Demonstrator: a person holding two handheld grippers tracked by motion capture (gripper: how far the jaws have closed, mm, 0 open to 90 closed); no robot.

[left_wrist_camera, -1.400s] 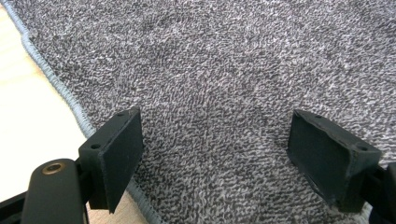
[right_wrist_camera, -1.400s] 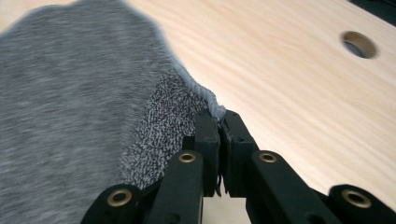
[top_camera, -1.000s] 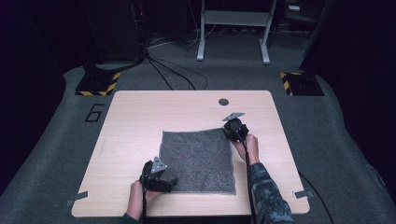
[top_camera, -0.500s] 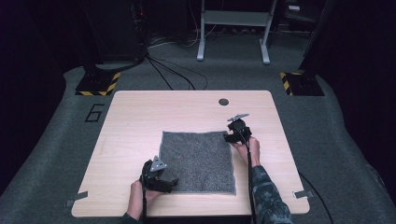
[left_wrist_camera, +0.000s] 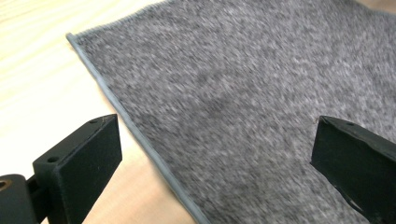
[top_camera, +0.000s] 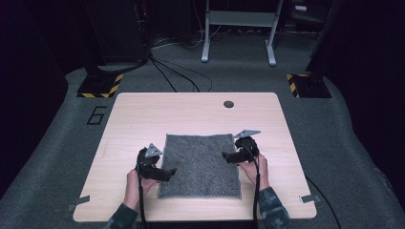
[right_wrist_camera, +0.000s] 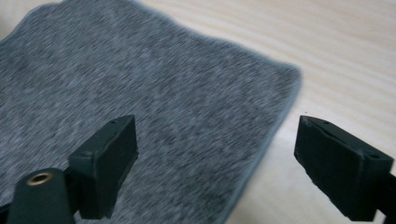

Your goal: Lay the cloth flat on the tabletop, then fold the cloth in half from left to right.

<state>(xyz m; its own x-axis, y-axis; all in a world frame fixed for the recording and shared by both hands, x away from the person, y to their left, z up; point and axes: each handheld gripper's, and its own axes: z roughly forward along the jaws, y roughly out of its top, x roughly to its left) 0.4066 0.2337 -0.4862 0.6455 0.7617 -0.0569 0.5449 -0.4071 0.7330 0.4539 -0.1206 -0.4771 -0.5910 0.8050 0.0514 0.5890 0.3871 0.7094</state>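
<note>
A grey square cloth lies flat on the light wooden table. My left gripper hovers at the cloth's left edge, jaws pointing right over it. In the left gripper view the gripper is open, its jaws have just been opening, and the hemmed edge of the cloth passes below the gap untouched. My right gripper sits at the cloth's right edge, pointing left. In its own view the right gripper is open, its jaws have just been opening, and the cloth lies beneath, not pinched.
A small dark round hole marks the table's far side. Tape strips sit at the near corners. On the carpet beyond stand two hazard-striped bases, cables and a metal frame.
The right gripper opened, let go of the cloth's far right corner and drew back toward the person along the right edge. The left gripper rose and shifted farther along the left edge.
</note>
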